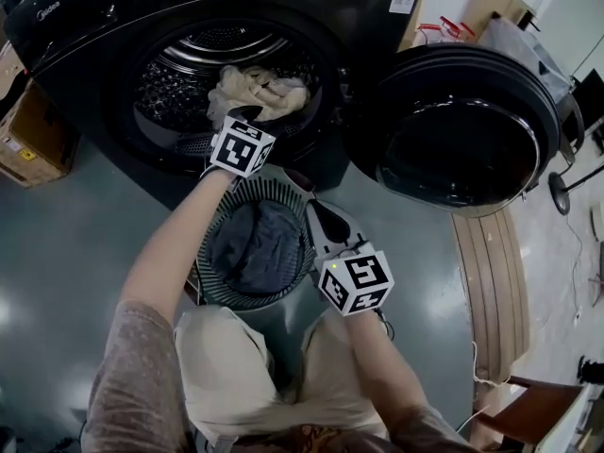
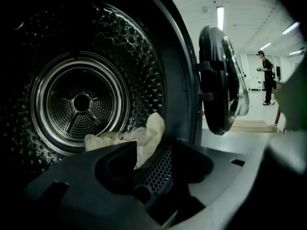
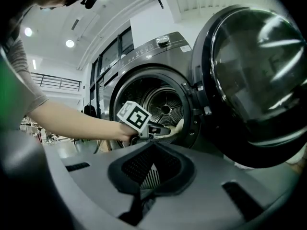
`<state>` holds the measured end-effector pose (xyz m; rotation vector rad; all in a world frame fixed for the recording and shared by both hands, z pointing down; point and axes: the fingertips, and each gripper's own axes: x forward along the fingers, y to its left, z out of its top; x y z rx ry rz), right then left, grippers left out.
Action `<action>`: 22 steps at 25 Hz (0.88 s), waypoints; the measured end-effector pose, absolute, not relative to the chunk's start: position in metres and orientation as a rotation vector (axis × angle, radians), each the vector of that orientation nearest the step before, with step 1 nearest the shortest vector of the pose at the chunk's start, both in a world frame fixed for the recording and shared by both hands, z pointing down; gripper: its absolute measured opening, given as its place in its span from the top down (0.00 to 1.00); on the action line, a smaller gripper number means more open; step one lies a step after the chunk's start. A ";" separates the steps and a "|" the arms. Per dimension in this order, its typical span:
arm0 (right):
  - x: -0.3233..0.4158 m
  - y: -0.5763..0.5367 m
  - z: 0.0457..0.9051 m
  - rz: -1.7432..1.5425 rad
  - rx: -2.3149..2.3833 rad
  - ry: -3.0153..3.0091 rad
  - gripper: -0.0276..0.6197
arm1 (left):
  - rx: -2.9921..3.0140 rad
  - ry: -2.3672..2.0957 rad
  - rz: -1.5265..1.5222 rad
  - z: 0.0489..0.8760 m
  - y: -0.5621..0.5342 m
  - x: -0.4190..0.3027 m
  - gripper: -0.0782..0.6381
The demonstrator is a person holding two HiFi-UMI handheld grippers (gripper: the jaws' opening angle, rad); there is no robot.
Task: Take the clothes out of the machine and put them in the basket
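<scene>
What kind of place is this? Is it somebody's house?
Probably not a house. It looks like a big workroom or hall: the laundry machine stands on a bare grey floor, cardboard boxes sit beside it, and long strip lights run across a high ceiling.

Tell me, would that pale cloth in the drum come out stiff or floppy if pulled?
Probably floppy: the pale garment lies crumpled in soft folds in the drum, so it should sag and trail when lifted. It is likely light for its size, since it looks like thin fabric.
</scene>
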<state>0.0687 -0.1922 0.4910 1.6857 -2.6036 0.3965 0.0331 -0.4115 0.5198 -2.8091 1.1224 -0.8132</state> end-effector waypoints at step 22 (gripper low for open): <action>0.091 -0.207 0.506 0.381 1.757 -2.534 0.96 | -2.806 1.123 -0.790 0.505 -0.407 0.031 0.86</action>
